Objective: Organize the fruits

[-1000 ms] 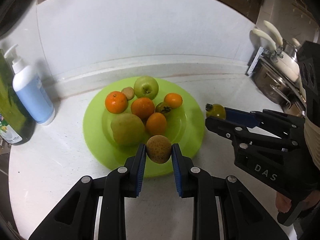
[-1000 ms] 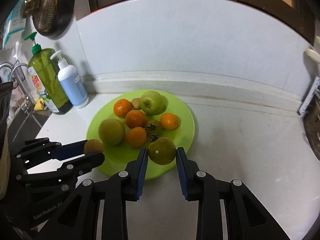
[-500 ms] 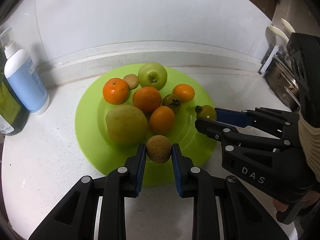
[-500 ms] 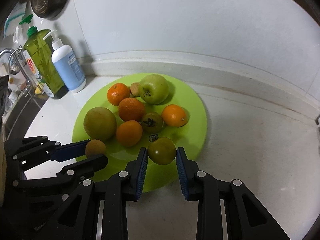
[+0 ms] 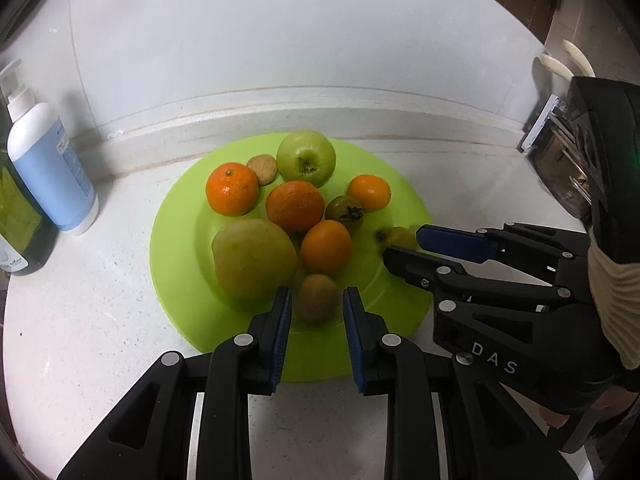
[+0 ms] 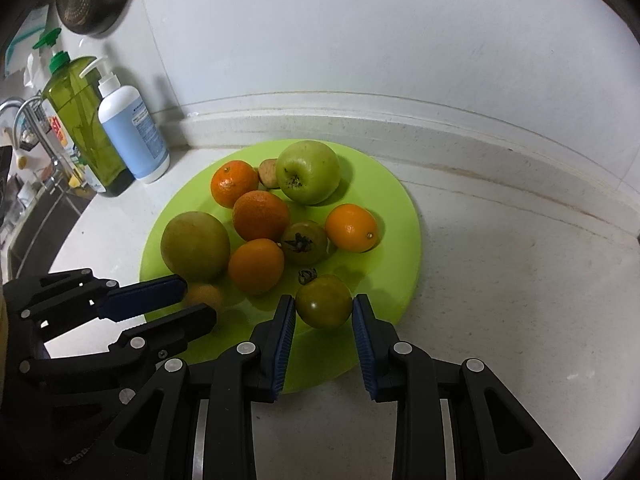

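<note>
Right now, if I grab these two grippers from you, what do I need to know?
Left gripper: jaws opening, brown fruit between them lying on the green plate, pads just off it.
Right gripper: jaws shut on the green tomato, at the plate's near edge.
Done: eight other fruits sit on the plate.
To do: let the tomato go, pull both grippers back.

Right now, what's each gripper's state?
Left gripper: barely open, round brown fruit loose between its fingers.
Right gripper: closed on dark green tomato.
</note>
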`<state>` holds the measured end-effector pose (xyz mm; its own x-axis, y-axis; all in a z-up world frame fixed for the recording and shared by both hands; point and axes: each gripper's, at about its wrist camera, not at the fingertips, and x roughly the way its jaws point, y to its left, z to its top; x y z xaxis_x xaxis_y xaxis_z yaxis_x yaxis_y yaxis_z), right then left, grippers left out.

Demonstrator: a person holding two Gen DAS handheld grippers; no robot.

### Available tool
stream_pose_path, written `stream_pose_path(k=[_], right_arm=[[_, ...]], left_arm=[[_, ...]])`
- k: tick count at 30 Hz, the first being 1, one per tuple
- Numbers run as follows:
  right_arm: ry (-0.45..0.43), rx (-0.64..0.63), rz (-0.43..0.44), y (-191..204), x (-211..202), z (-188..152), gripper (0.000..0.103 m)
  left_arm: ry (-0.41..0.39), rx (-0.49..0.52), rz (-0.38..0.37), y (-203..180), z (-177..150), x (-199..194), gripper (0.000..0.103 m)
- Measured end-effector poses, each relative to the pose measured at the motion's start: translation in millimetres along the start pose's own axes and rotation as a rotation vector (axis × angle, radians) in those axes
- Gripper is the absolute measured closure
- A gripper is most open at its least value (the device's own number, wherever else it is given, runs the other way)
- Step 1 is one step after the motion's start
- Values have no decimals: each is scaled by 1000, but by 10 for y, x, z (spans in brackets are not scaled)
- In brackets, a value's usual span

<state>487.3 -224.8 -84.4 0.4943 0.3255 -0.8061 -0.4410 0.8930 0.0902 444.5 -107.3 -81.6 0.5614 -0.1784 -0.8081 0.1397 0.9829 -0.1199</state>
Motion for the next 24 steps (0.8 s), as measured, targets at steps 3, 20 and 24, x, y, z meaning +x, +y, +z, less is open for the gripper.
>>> stream_pose_path(k=[3,20,24], right_arm=[[-4,6,-2,1,-22,3,66],[-146,87,-106,244,-862,-353,45],[-195,85,-146,398,-1148,-507,40]], left_arm=[[-15,0,4,9,1,-54,71],[-139,-13,67,63,-331,-863,50],[-170,-14,64,88,-465,-1115,45]])
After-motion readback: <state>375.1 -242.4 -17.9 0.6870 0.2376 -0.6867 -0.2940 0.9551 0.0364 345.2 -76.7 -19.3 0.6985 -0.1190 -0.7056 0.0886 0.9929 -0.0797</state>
